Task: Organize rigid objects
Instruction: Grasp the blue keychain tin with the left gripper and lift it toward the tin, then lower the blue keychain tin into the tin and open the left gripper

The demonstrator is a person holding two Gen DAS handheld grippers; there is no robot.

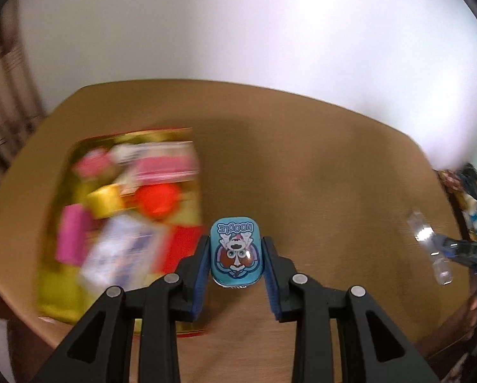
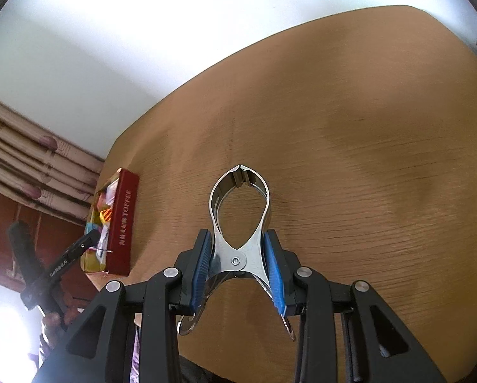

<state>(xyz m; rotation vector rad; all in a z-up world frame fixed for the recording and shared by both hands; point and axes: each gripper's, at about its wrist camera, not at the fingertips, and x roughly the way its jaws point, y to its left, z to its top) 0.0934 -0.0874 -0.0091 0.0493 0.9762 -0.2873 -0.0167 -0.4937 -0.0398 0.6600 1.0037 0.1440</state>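
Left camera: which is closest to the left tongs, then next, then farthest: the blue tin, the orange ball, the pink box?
1. Blue tin, gripped between the left tongs.
2. Orange ball, ahead and left, in the gold tray.
3. Pink box, just beyond the ball, at the tray's far end.

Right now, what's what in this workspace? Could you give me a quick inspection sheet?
Surface: wooden table, bare across most of the right wrist view.
Job's things: blue tin printed with a cartoon; metal clamp; open red box with gold lining, holding colourful items too blurred to identify.
Clutter: nothing seen.
Grippers: left gripper shut on the tin; right gripper shut on the clamp.
Cables: nothing seen.
Surroundings: white wall; patterned curtain.
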